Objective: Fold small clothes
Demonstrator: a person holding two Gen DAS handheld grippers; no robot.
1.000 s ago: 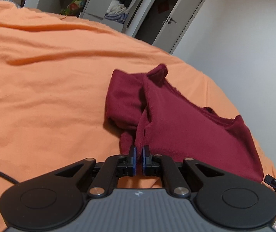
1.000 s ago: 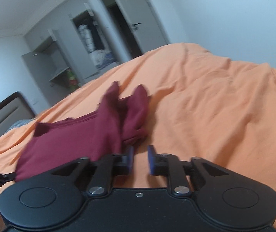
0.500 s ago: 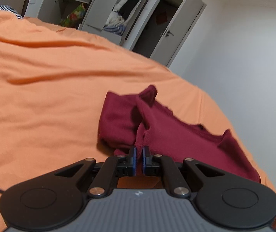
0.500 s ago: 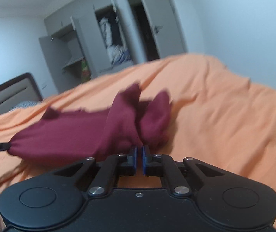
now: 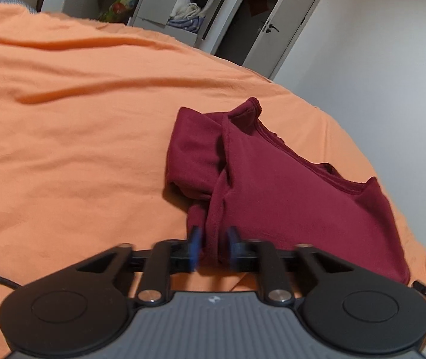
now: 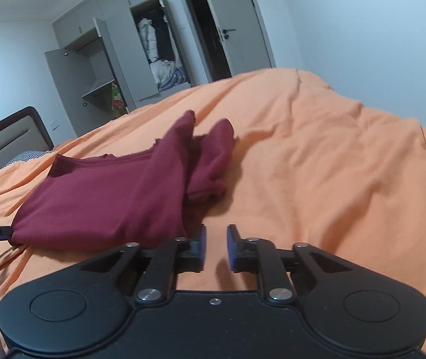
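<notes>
The left gripper (image 5: 212, 246) stands spread, a fold of the maroon shirt (image 5: 287, 197) loose between its blurred fingers; the right gripper (image 6: 215, 246) is parted too, empty, just beside the hem. The shirt lies part-folded on the orange bedsheet (image 6: 317, 179). Risk: withdrawing could snag the cloth and undo the fold.

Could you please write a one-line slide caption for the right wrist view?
Right gripper, jaws open and empty, beside the dark red garment lying on the orange bedspread.
</notes>
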